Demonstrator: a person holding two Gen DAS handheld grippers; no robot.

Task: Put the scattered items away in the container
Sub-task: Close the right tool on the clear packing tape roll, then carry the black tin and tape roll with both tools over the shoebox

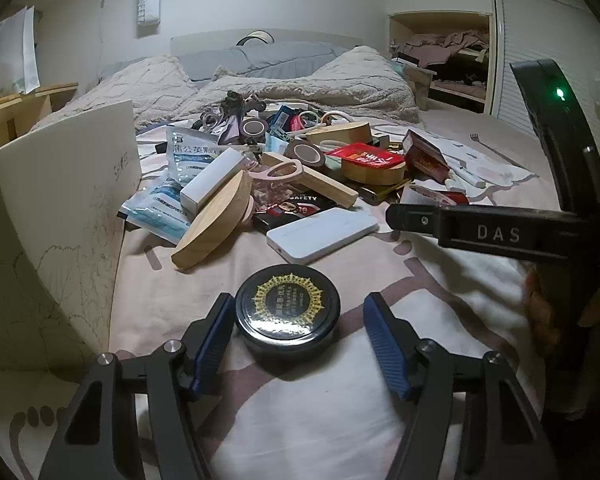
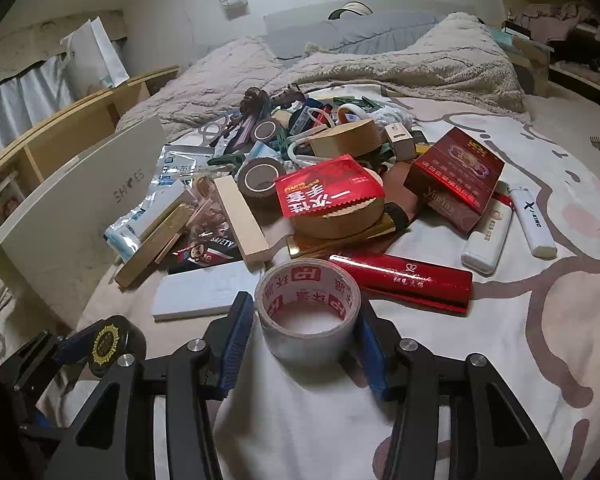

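A round black tin (image 1: 287,312) with a gold emblem lies on the bedsheet between the blue pads of my left gripper (image 1: 299,305). The left pad is at its side and the right pad stands clear of it, so the gripper is open. My right gripper (image 2: 305,309) is shut on a roll of silver tape with red print (image 2: 308,312), a pad on each side. The white shoebox (image 1: 60,208) (image 2: 80,200) stands to the left. In the right wrist view the tin (image 2: 108,343) shows at lower left. The left wrist view shows the right gripper's finger (image 1: 420,219) from the side.
A pile of scattered items fills the middle of the bed: a white power bank (image 1: 322,234), wooden blocks (image 1: 216,224), a red packet (image 2: 328,192), a red box (image 2: 454,172), a red tube (image 2: 404,280), two lighters (image 2: 532,224). A rumpled blanket (image 1: 300,88) lies behind.
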